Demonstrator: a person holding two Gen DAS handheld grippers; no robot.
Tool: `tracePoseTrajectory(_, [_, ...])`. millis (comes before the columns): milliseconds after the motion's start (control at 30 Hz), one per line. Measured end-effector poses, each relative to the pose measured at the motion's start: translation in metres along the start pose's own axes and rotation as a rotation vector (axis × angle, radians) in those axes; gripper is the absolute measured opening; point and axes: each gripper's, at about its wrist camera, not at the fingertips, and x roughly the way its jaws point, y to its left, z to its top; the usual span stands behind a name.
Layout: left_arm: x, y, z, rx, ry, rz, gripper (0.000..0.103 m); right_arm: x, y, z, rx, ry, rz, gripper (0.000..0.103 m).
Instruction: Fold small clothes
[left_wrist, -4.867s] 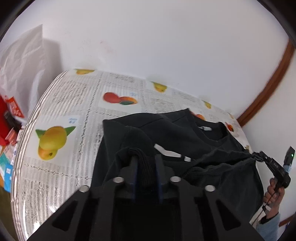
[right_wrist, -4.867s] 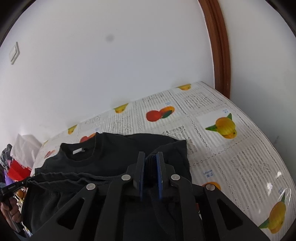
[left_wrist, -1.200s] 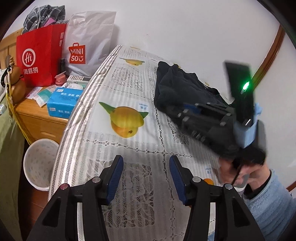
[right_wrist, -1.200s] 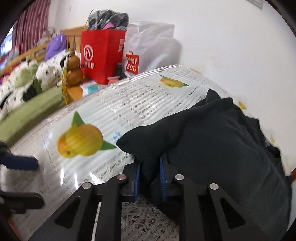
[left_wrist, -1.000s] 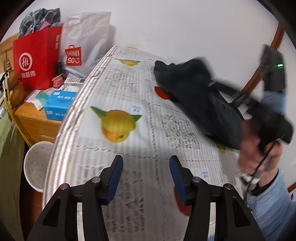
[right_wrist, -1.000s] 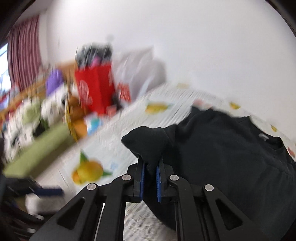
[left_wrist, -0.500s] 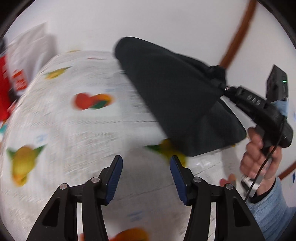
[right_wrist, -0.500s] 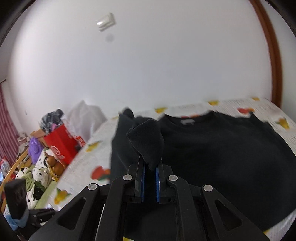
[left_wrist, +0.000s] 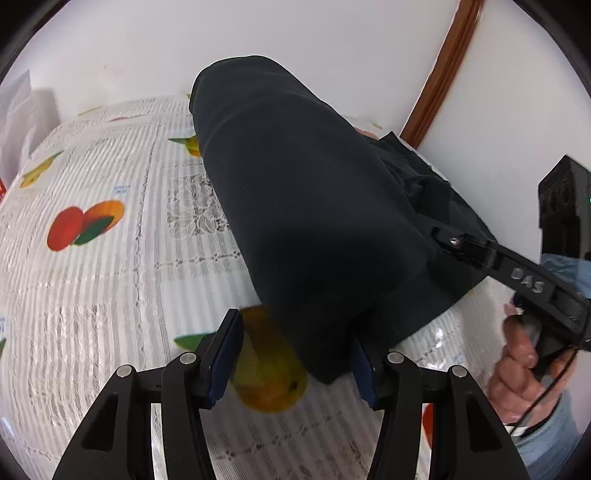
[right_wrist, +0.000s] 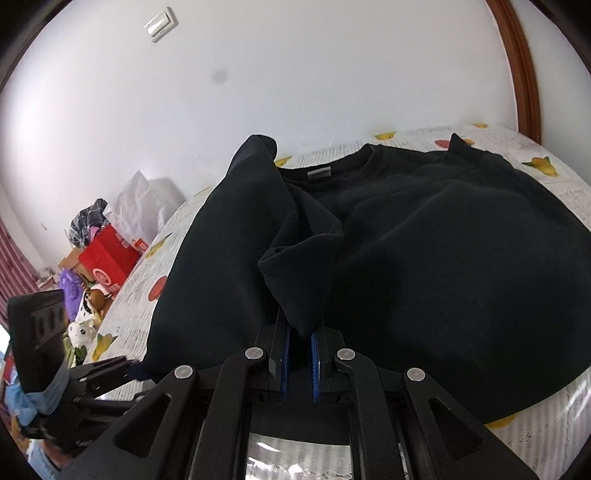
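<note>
A black sweatshirt (right_wrist: 443, 258) lies spread on the fruit-print tablecloth (left_wrist: 92, 221), its collar label (right_wrist: 319, 173) toward the wall. My right gripper (right_wrist: 298, 339) is shut on a ribbed cuff of the sweatshirt and holds a long fold (left_wrist: 295, 184) lifted off the table. The right gripper (left_wrist: 441, 236) also shows in the left wrist view, clamped into the cloth at the right. My left gripper (left_wrist: 293, 362) stands open low by the fold's hanging edge, which dips between its blue pads (left_wrist: 225, 362) close to the right one. Neither pad presses on it.
A red bag (right_wrist: 107, 258), a white plastic bag (right_wrist: 144, 206) and soft toys (right_wrist: 85, 332) crowd the floor beyond the table's left end. A brown door frame (left_wrist: 439, 74) runs up the white wall. A hand (left_wrist: 517, 369) holds the right gripper's handle.
The right gripper has swung round with the cuff, drawing the fold up and across over the sweatshirt. The left gripper has moved in toward the fold, so the hanging edge now sits between its jaws.
</note>
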Motion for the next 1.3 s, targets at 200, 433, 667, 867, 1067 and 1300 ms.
tracePoseTrajectory(200, [0.008,-0.011,0.007,0.030,0.004,0.030,0.051,-0.008,-0.004,0.012,0.000,0.006,0.046,0.044])
tracePoseTrajectory(433, [0.013,-0.018,0.008,0.073,0.006,0.050,0.051,0.015,0.000,0.036,0.118,0.009,0.219,0.059])
tracePoseTrajectory(667, [0.009,-0.018,0.007,0.077,0.002,0.044,0.051,0.029,0.025,0.050,0.074,-0.034,0.274,0.008])
tracePoseTrajectory(867, [0.000,-0.020,-0.002,0.069,-0.017,0.043,0.052,-0.035,0.023,0.053,-0.002,-0.260,0.247,0.007])
tracePoseTrajectory(1067, [0.003,-0.026,0.000,0.063,0.003,0.025,0.052,-0.052,-0.043,0.010,0.167,-0.247,0.078,0.007])
tracePoseTrajectory(1300, [0.001,-0.048,-0.004,0.105,-0.005,0.037,0.049,-0.035,-0.077,-0.006,0.269,-0.080,-0.015,0.033])
